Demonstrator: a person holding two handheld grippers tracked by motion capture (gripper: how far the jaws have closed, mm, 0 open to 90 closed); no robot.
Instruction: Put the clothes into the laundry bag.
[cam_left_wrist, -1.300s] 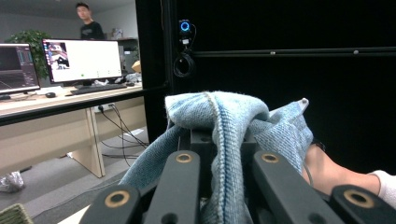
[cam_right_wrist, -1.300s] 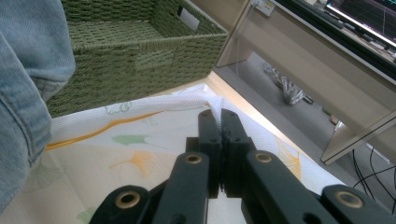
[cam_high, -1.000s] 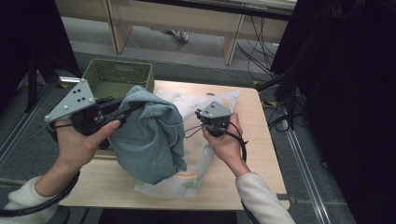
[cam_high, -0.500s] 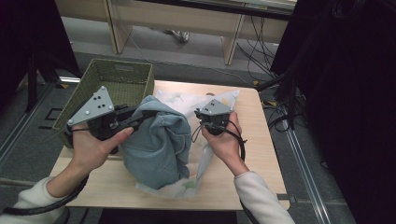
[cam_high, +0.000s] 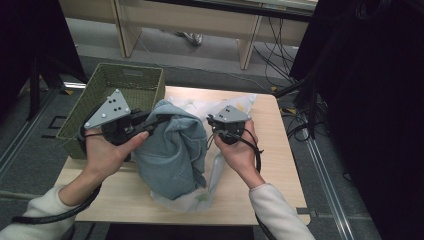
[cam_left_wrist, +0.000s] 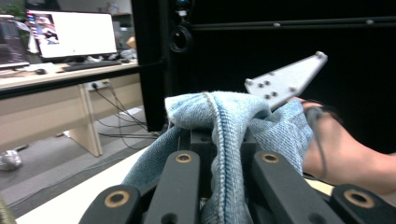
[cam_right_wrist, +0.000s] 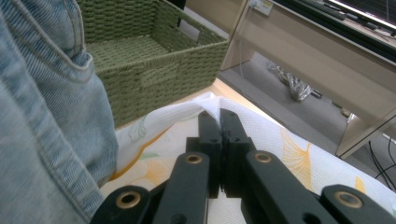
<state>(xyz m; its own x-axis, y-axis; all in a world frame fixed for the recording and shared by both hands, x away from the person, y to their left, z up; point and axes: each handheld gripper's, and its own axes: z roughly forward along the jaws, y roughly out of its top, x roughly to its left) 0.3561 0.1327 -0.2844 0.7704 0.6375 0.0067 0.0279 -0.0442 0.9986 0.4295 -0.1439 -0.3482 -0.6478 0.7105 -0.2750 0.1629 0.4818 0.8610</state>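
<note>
I've got the left gripper (cam_high: 159, 120) clamped on a fold of the denim garment (cam_high: 172, 150). In the left gripper view the jaws are pinched narrow w/ a seam of the blue denim (cam_left_wrist: 224, 140) running up between them. The garment hangs lifted above the table (cam_high: 280, 165), bunched, its lower end resting on the floral cloth (cam_high: 200, 200) spread over the tabletop.

Right gripper (cam_high: 214, 121) sits just beside the denim's right edge. In the right gripper view the jaws are pressed together, holding a raised edge of the white floral cloth (cam_right_wrist: 289, 158) (yellow leaf print, thin fabric). Denim (cam_right_wrist: 42, 116) fills that view's left side, a pocket seam showing.

Green wicker basket (cam_high: 125, 85) stands at the table's far-left corner, just beside the left gripper; in the right gripper view the basket (cam_right_wrist: 140, 60) is behind the cloth.
</note>
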